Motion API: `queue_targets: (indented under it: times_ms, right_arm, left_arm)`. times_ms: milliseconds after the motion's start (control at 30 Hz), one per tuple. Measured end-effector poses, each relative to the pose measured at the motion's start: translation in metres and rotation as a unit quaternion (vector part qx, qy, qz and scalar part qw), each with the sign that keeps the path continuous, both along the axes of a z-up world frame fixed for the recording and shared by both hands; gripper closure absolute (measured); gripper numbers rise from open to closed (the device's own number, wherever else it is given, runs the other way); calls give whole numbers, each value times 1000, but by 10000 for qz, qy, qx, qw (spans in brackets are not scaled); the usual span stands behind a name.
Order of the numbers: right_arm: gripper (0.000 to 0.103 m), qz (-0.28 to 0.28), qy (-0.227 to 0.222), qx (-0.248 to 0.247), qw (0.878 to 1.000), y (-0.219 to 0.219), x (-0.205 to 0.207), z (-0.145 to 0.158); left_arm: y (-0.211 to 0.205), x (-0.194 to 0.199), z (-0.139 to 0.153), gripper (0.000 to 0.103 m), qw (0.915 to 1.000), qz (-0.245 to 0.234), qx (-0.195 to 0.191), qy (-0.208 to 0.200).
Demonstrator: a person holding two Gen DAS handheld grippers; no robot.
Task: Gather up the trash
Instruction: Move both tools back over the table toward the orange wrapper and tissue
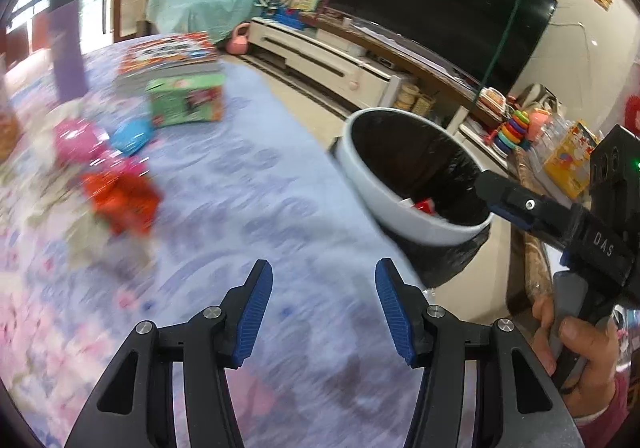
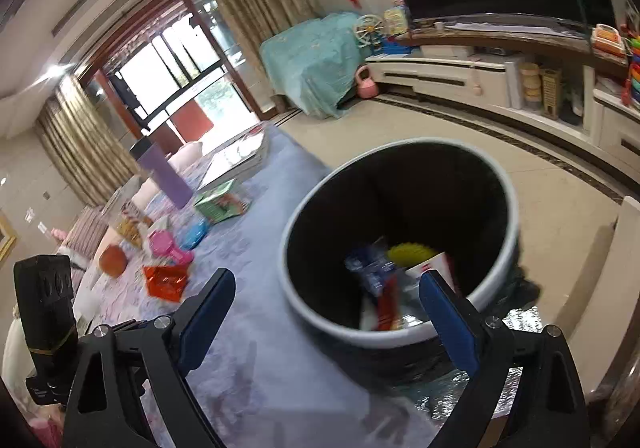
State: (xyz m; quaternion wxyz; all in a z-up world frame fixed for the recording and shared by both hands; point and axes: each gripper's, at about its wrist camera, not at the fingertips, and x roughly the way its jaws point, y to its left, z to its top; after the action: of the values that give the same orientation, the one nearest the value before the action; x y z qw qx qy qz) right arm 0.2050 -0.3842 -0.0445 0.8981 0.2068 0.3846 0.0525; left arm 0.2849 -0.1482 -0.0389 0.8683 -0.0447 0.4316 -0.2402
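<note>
Two empty grippers (image 1: 324,312) (image 2: 328,322) beside trash bin (image 2: 400,336)

The round white bin with a black liner (image 2: 400,332) stands beside the lilac-clothed table's (image 1: 256,184) edge; crumpled wrappers (image 2: 384,288) lie inside it, a green carton (image 1: 186,100) on the table.

Left claw (image 1: 324,312) gapes empty, angled down; right claw (image 2: 326,322) gapes wider, also empty.

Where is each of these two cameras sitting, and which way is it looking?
Left wrist: sits on the left gripper, facing the cloth-covered table with wrappers; its open fingers, the right gripper and a hand show.
Right wrist: sits on the right gripper, looking down into the trash bin; its open fingers and the left gripper's body show.
Shared: bin, table, television.
</note>
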Motion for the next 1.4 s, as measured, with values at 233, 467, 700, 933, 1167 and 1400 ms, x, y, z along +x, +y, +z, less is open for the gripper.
queue_targets:
  times_ms: [233, 467, 700, 933, 1167, 1400]
  right_arm:
    - [9, 376, -68, -7, 9993, 44, -2, 0]
    - [9, 788, -27, -21, 9969, 94, 0, -8]
    - [9, 1107, -69, -78, 9938, 132, 1, -11]
    - [9, 1387, -92, -45, 9903, 168, 10, -17]
    - [10, 1545, -132, -52, 9879, 193, 27, -23]
    - [15, 1709, -230, 4, 9850, 216, 54, -27]
  left_arm:
    - [58, -31, 0, 50, 9987, 517, 0, 46]
    - [105, -50, 3, 50, 9952, 976, -40, 74]
    - [146, -52, 0, 50, 9889, 1468, -111, 192]
    - [171, -41, -3, 50, 9833, 1790, -156, 275]
    - [189, -18, -4, 50, 9809, 1921, -163, 247]
    - [202, 24, 1, 50, 9818, 1864, -313, 183]
